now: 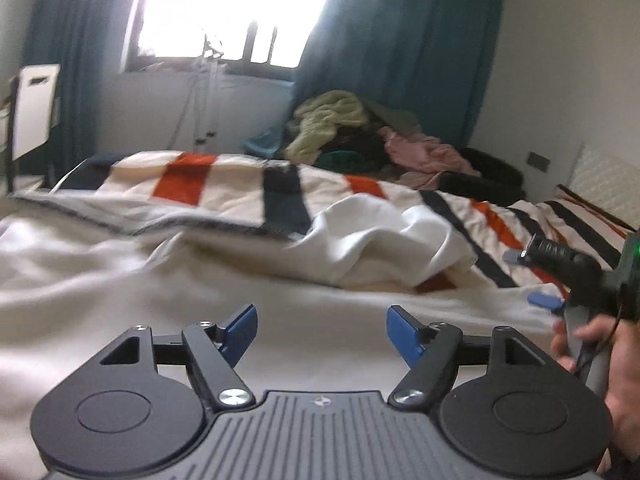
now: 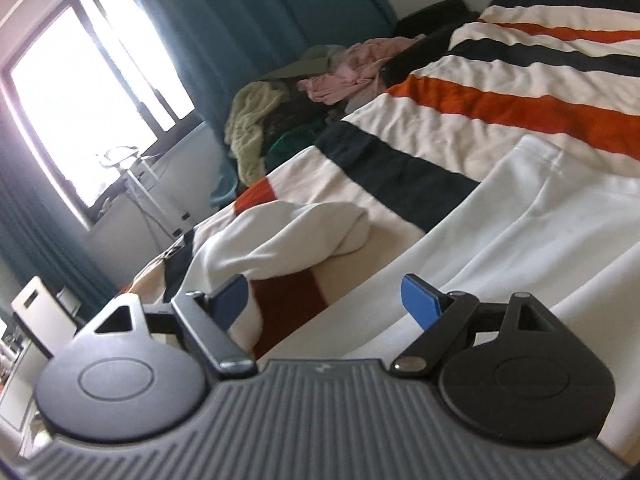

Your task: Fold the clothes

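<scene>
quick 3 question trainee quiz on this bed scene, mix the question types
1. True or false: the left gripper has cloth clamped between its blue pads.
2. Multiple choice: what lies directly in front of both grippers? A) a white garment B) a wooden tray C) a pair of shoes
3. Fill in: the heap of unfolded clothes sits at the far side of the bed, in front of the teal ____.

Key
1. False. Its jaws stand apart with nothing between them; the right gripper is open too.
2. A, lying rumpled on the striped blanket.
3. curtain
</scene>
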The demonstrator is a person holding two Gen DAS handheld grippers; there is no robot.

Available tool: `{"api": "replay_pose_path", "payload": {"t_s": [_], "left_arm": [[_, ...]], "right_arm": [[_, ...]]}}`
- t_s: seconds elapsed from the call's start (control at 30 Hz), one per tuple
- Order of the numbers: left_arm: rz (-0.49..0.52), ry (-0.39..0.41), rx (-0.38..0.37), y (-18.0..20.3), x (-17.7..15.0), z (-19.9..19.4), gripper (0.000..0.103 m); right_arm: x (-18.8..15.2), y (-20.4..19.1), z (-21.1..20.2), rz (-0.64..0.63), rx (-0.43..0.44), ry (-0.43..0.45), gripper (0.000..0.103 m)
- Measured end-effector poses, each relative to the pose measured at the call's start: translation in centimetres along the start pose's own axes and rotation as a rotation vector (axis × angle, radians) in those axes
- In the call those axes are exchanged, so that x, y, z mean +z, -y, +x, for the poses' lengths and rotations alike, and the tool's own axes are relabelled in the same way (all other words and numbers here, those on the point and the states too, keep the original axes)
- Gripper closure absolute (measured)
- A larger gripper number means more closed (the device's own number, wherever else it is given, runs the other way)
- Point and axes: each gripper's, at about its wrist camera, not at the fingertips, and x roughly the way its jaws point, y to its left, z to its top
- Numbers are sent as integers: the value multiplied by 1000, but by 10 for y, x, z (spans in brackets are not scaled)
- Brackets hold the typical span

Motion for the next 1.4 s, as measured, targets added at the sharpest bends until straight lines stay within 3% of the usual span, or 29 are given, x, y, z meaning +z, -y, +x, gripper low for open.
{"api": "replay_pose_path", "payload": {"t_s": [0.2, 0.37, 0.47, 0.63, 0.73, 0.9, 1.03, 1.17, 1.27, 1.4], "left_arm": [[-71, 53, 4, 0, 6, -41, 28], [-73, 97, 8, 24, 36, -75, 25], [-129, 82, 22, 35, 58, -90, 25], [-259, 61, 34, 45, 87, -111, 24], [-355, 55, -27, 42, 98, -108, 24], [-427, 82, -14, 20, 107, -76, 23], [-410, 87, 35, -4, 96, -34, 22], [-354, 85, 109, -27, 69, 8, 22], [-370, 40, 135, -42, 50, 37, 22], [-355, 36, 123, -52, 34, 64, 22]], "right_arm": [[-5, -13, -23, 0, 71, -22, 18], [4, -23, -56, 72, 133, -27, 18], [10, -30, -85, 105, 143, 8, 17], [16, -49, -112, 76, 61, 12, 17], [22, -53, -115, 33, 60, -3, 17], [32, -53, -105, -37, 87, -42, 17], [40, -70, -64, -77, 86, -122, 17], [51, -118, 4, -157, 49, -179, 17], [56, -158, 76, -163, 47, -274, 18], [46, -203, 174, -215, -54, -344, 18]]}}
